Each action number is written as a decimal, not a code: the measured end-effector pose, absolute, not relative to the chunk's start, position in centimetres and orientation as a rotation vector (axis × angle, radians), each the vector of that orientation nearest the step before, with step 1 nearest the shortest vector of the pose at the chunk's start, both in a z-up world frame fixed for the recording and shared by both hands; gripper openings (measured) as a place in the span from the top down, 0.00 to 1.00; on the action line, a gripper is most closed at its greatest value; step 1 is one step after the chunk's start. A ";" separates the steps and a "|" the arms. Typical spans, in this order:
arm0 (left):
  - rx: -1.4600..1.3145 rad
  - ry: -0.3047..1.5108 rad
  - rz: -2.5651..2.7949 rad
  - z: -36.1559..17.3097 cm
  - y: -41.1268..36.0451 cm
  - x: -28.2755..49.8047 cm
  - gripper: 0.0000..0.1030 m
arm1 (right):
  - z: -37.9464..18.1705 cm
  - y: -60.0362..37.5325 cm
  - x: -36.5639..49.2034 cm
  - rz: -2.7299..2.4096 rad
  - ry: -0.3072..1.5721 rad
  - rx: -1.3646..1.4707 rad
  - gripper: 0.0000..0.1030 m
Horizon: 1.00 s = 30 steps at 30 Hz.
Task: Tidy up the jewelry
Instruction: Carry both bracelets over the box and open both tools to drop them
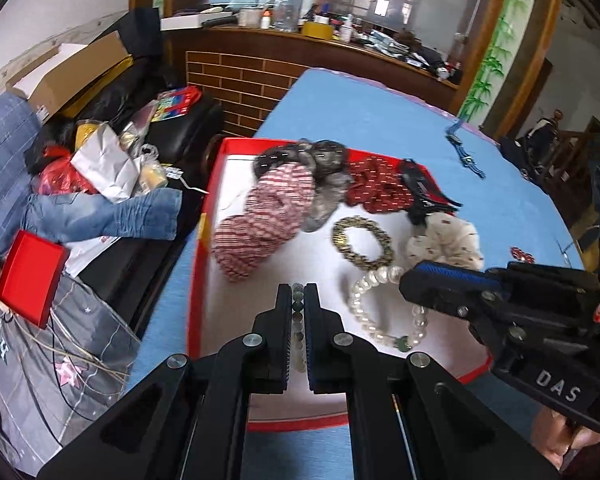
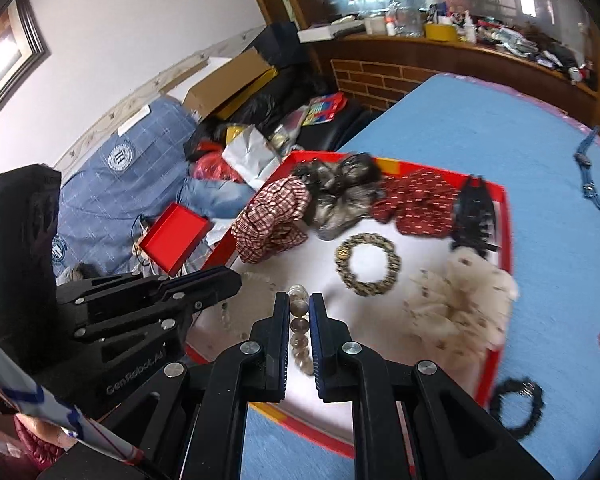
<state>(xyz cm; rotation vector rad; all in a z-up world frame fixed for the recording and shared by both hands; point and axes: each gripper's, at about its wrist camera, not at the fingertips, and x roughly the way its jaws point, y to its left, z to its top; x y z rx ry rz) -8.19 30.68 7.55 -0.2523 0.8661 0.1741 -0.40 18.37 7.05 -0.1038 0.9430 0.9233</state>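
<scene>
The left tool [image 1: 298, 300] is clamped on a string of pale green and white beads [image 1: 299, 338] at the bottom middle of its own view, over the white floor of a red tray [image 1: 204, 240]. The right tool [image 2: 299, 308] is clamped on a string of clear brownish beads [image 2: 299, 328] at the bottom middle of its view, over the same tray. Each tool shows in the other's view: the right one low on the right, the left one low on the left. In the tray lie a gold ring-shaped bracelet [image 1: 362, 247] in the middle, a pearl bracelet [image 1: 384, 312] just below it, and a fluffy white scrunchie [image 1: 446, 242] to the right. Along the top of the tray sit a red and white checked scrunchie [image 1: 266, 224], a grey one [image 1: 324, 176], a dark red one [image 1: 376, 188] and a black hair clip [image 2: 472, 216]. The tray rests on a blue tabletop [image 1: 380, 120]. A black bracelet [image 2: 518, 404] lies on the blue at the lower right of the right view, just outside the tray. A blue strap [image 2: 590, 176] lies at the upper right, well apart from the tray.
</scene>
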 end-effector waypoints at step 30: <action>-0.253 0.916 0.257 4.1 33.3 -7.0 0.95 | 4.0 22.7 7.1 0.773 1.008 -0.065 0.89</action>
